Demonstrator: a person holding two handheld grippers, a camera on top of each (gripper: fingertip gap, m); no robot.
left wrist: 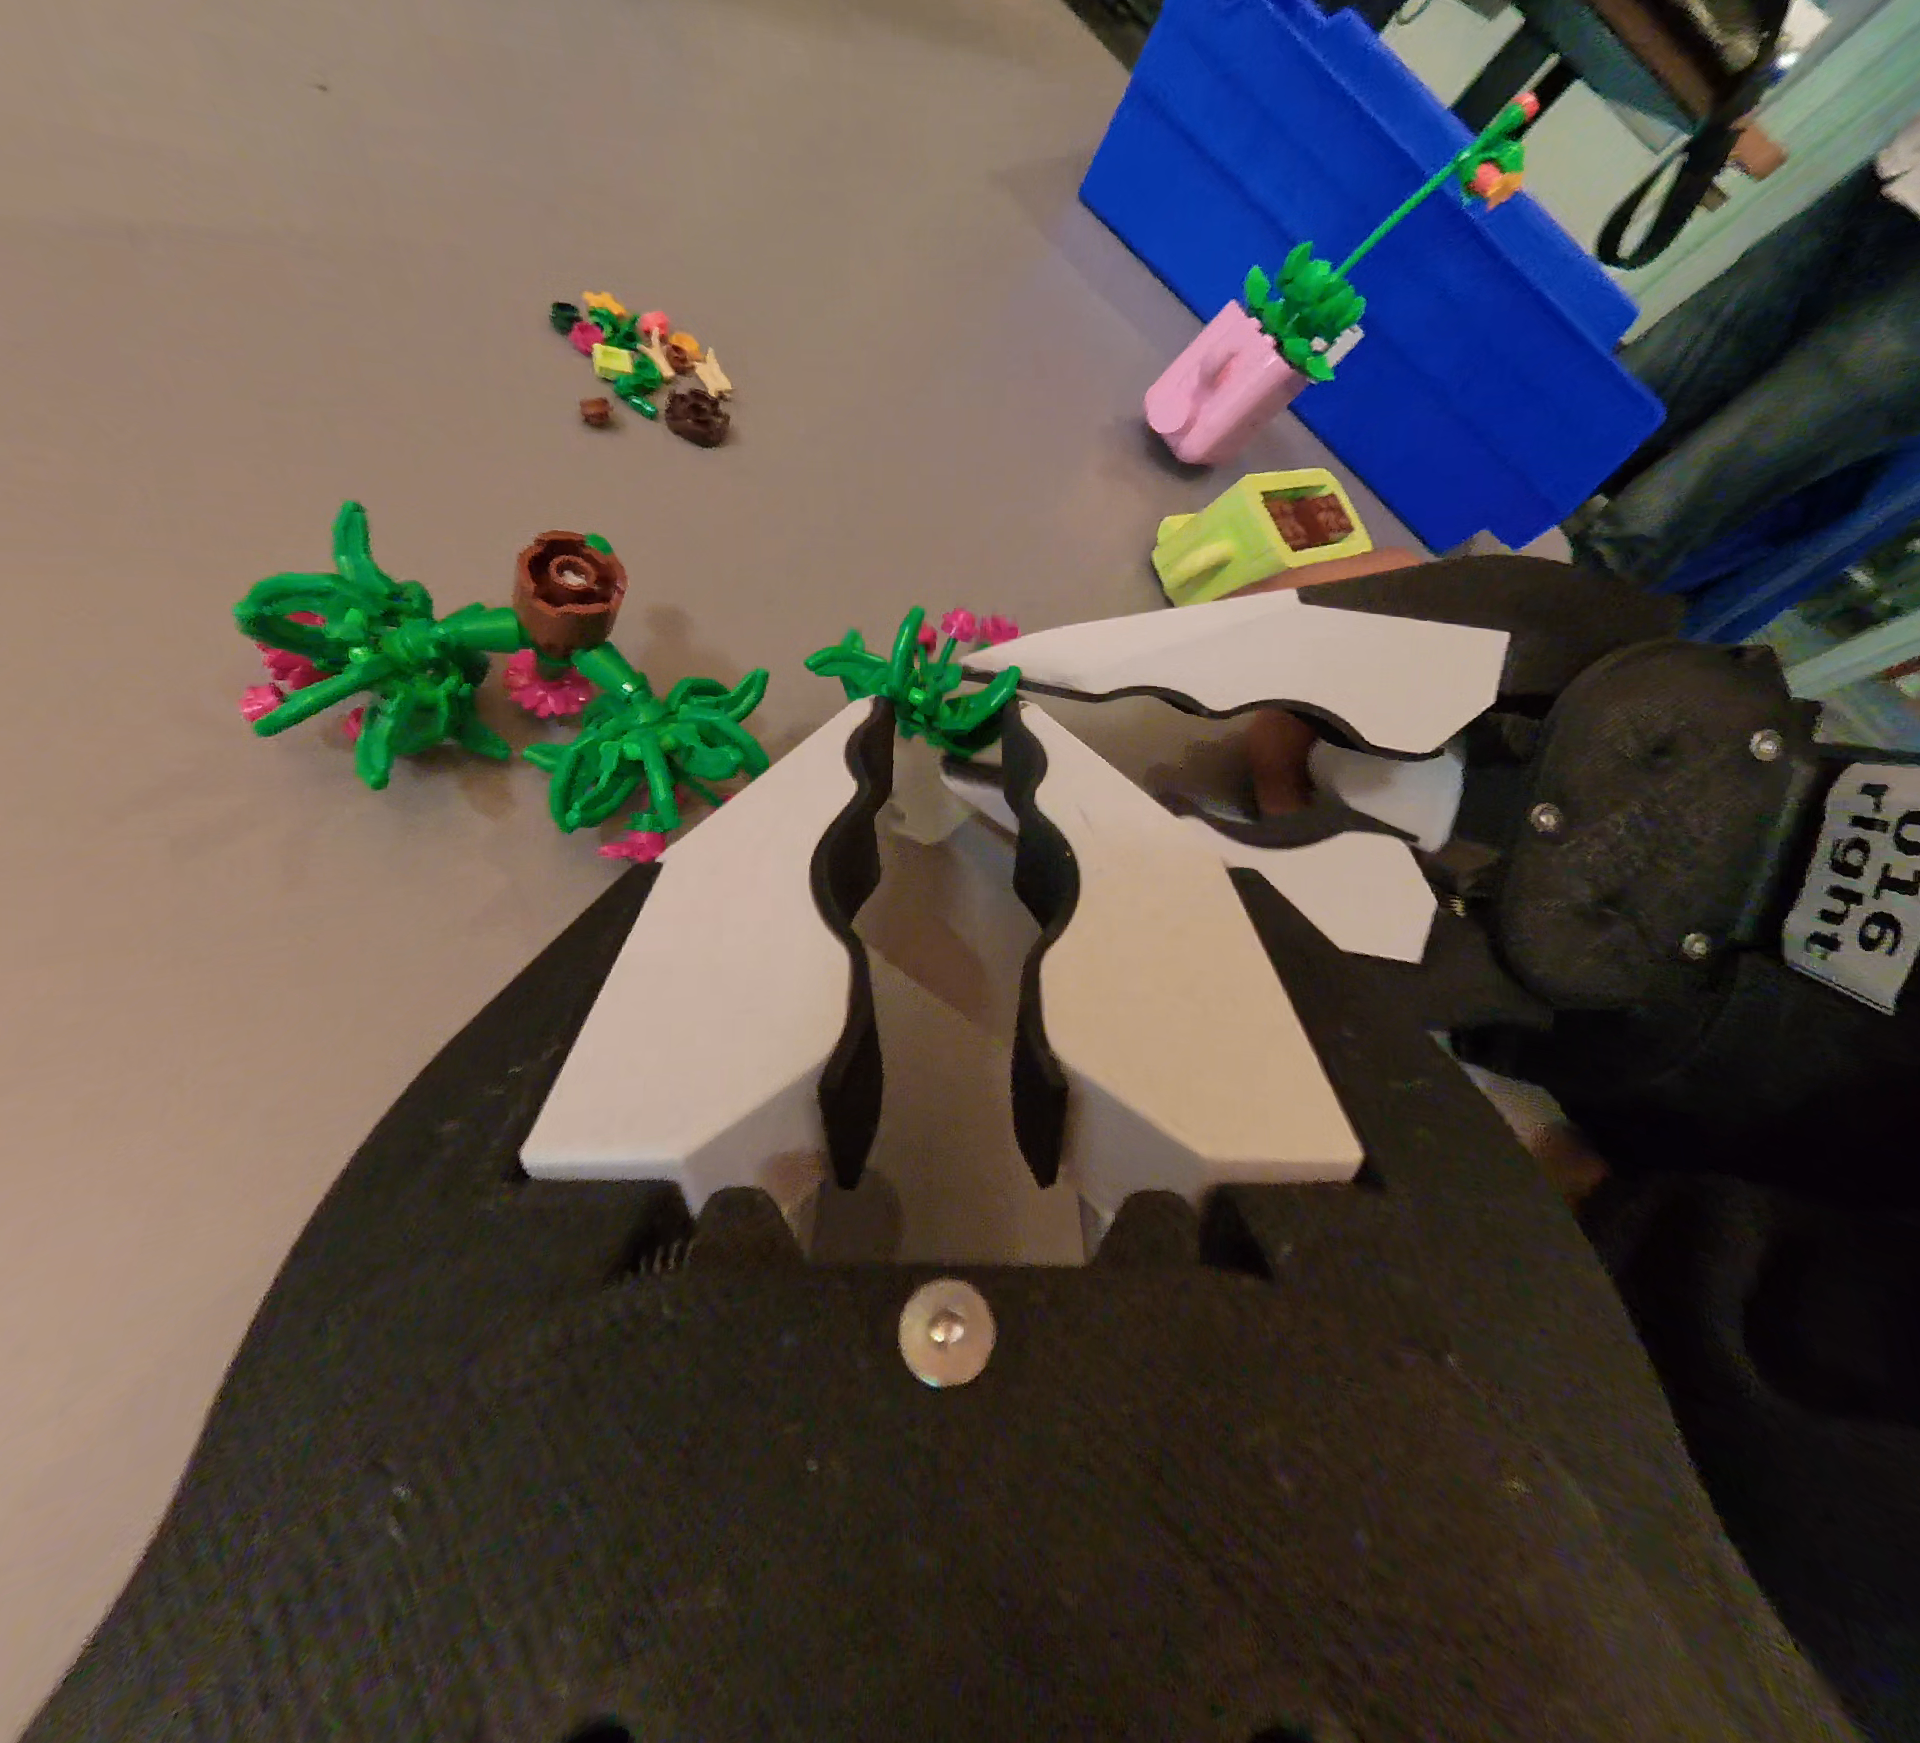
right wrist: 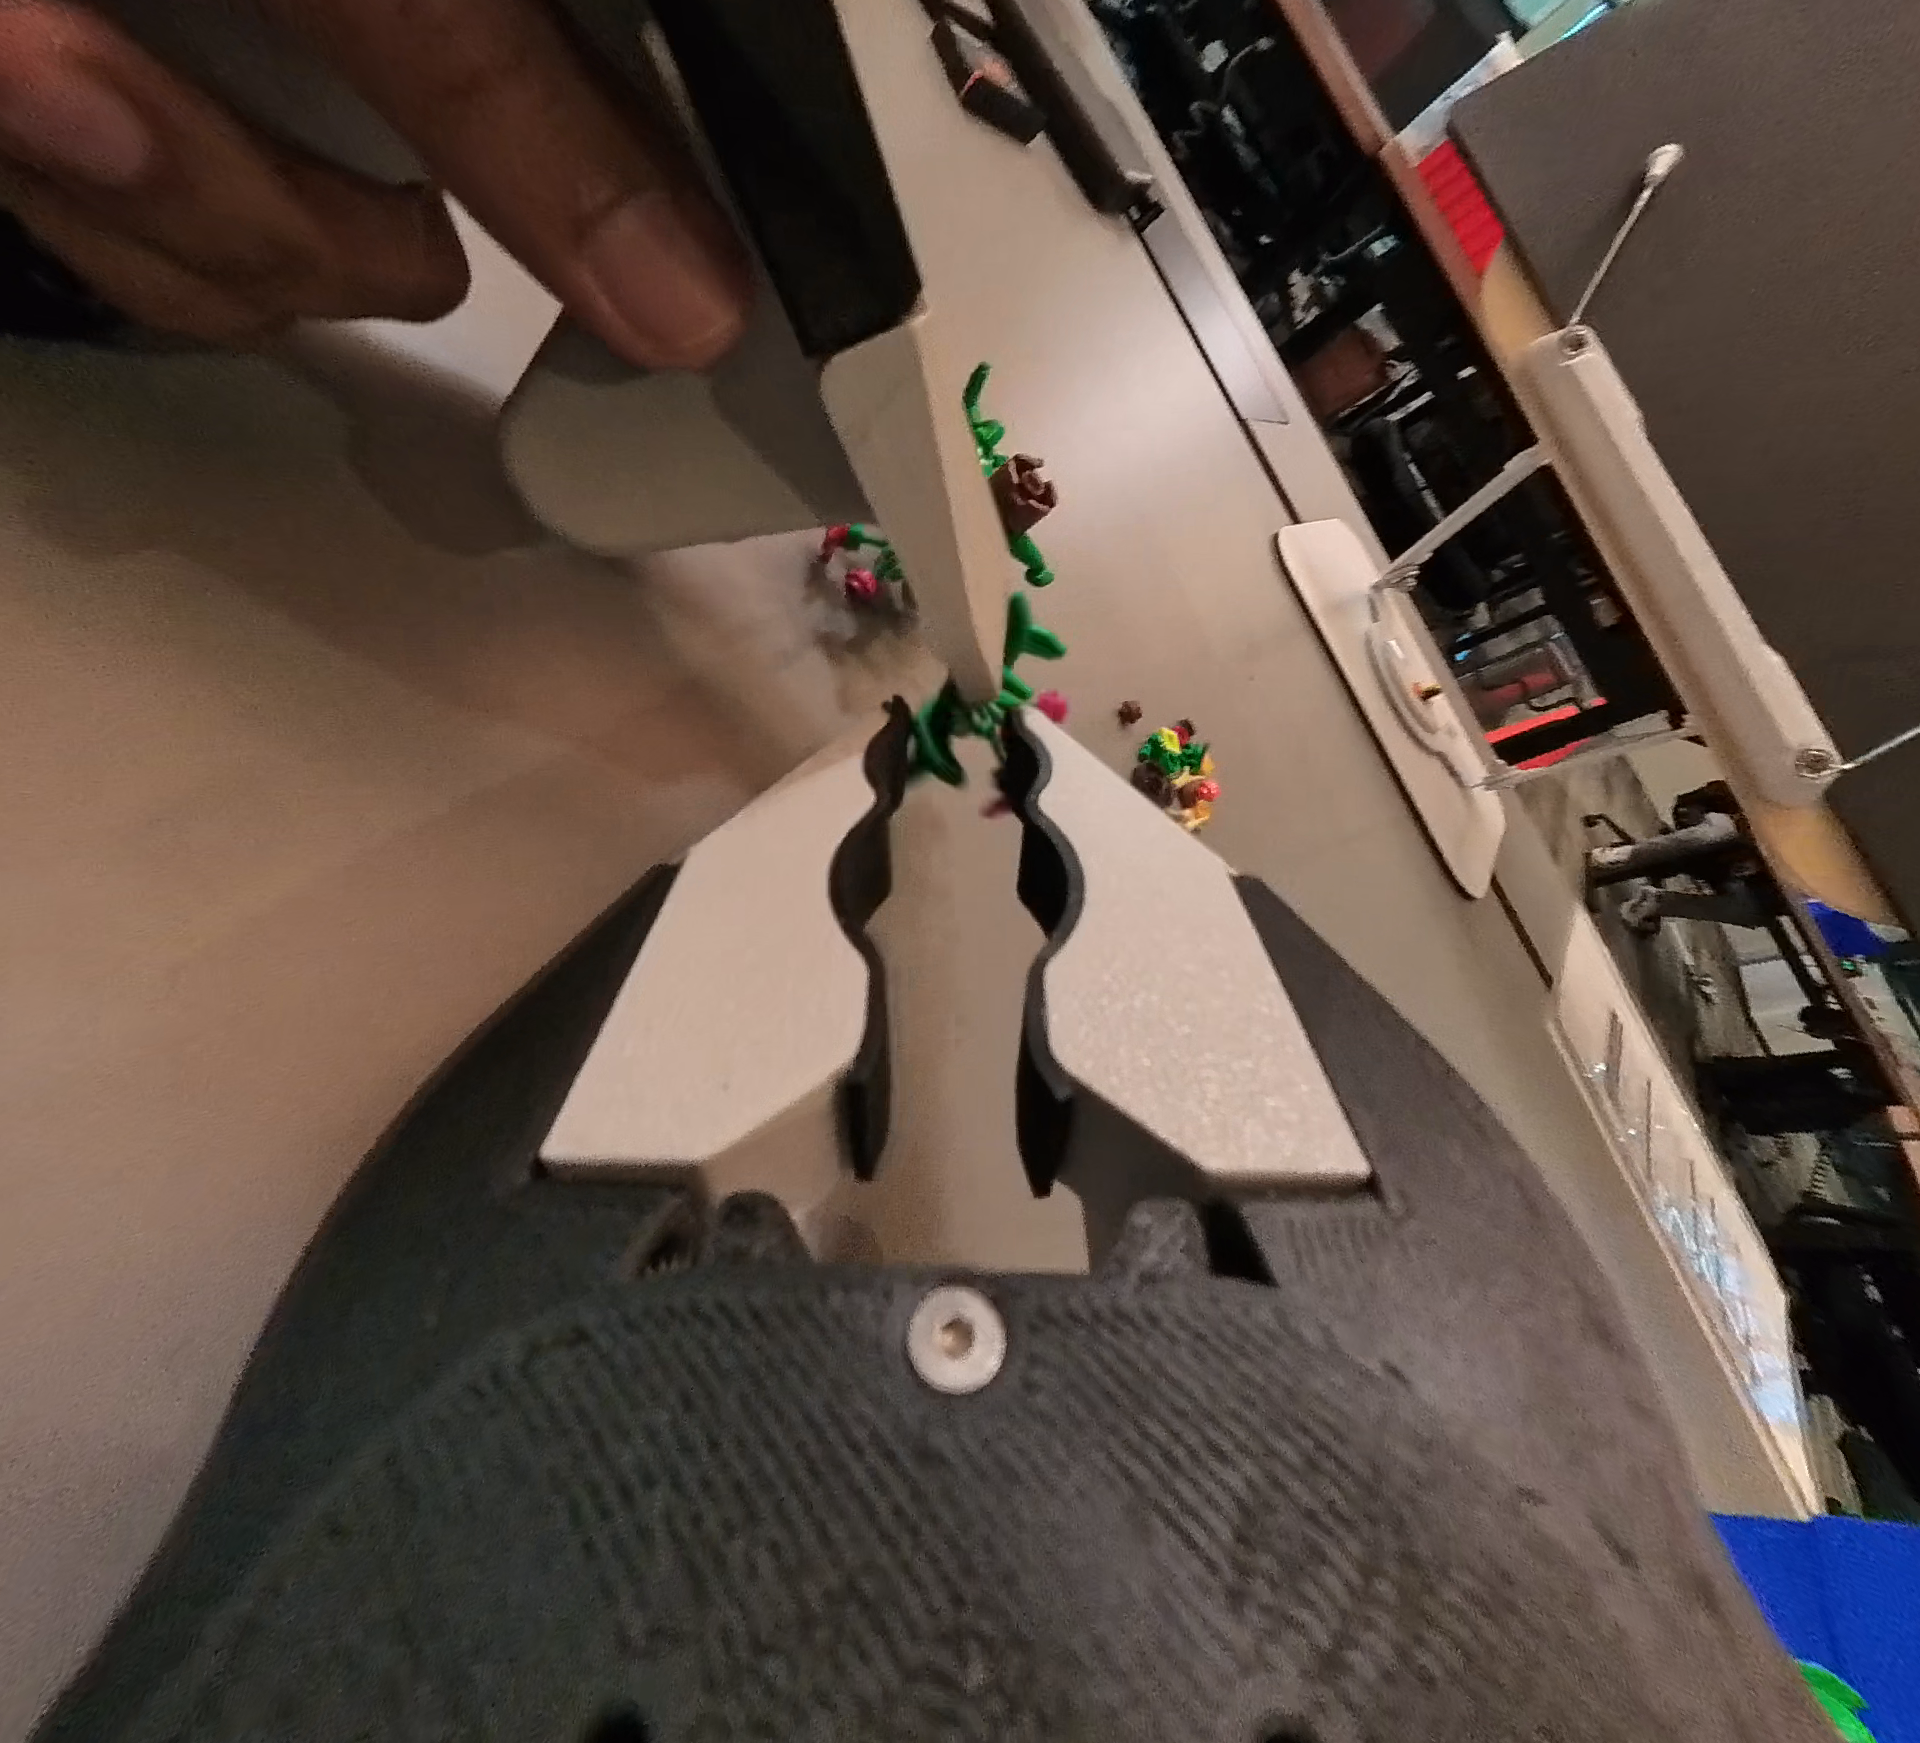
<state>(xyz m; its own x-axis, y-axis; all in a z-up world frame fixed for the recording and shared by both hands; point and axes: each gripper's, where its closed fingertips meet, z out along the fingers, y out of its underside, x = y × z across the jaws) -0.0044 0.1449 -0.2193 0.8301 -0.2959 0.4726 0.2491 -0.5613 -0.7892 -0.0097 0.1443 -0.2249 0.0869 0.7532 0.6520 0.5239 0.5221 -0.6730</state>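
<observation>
Green sprig (left wrist: 920, 691) with pink blooms, upright, between left gripper (left wrist: 940, 727) tips; right gripper (left wrist: 977, 706) tips touch it from 3 o'clock. White base under it. In right wrist view, sprig (right wrist: 951, 727) at right gripper (right wrist: 951, 737) tips.

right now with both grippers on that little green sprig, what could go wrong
1. The left gripper and right gripper both meet at the small green sprig; pulling unevenly may snap it apart or drop it.
2. The right gripper's fingertips nearly touch the left's, so they may collide.
3. The leafy plants and brown flower lie close by on the table, so a sweep could scatter them.
</observation>
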